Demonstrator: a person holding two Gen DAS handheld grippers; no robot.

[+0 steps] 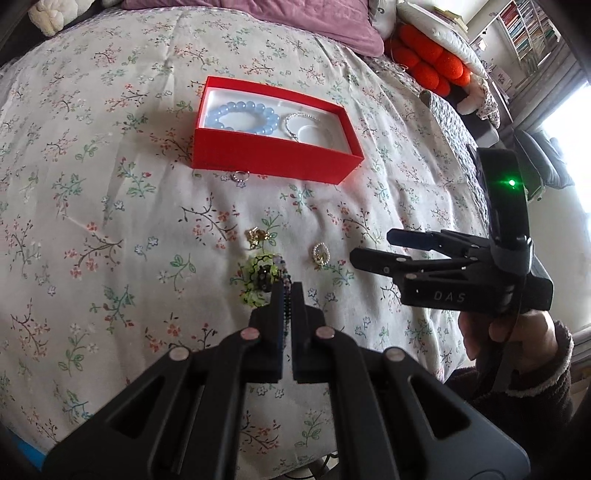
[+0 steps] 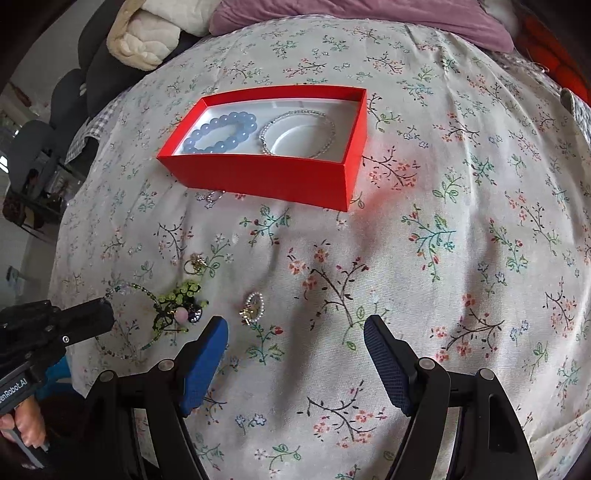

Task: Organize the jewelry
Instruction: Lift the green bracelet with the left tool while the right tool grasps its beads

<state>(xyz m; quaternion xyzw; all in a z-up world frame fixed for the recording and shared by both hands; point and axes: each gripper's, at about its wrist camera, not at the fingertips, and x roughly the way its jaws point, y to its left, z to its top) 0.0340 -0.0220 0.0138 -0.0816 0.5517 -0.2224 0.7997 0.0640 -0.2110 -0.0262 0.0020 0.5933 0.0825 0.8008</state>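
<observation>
A red box (image 1: 273, 162) (image 2: 266, 177) on the floral quilt holds a blue bead bracelet (image 1: 243, 116) (image 2: 221, 133) and a thin silver bracelet (image 1: 297, 123) (image 2: 295, 133). My left gripper (image 1: 287, 290) (image 2: 107, 314) is shut on a thin beaded bracelet (image 1: 286, 314) (image 2: 129, 286) that carries a green bead charm (image 1: 258, 280) (image 2: 181, 299); its loop trails down to the quilt. A gold piece (image 1: 256, 236) (image 2: 195, 264), a pearl ring (image 1: 320, 254) (image 2: 253, 304) and a small ring (image 1: 240, 176) (image 2: 212, 197) lie loose. My right gripper (image 2: 295, 328) (image 1: 373, 247) hangs open above bare quilt, right of the pearl ring.
The quilt (image 2: 443, 258) covers a bed. Purple pillows (image 1: 258, 22) lie at its head, with an orange cushion (image 1: 428, 59) beside them. A person's hand (image 1: 517, 332) in a brown sleeve holds the right gripper. Bookshelves (image 1: 524, 33) and a bright window stand to the right.
</observation>
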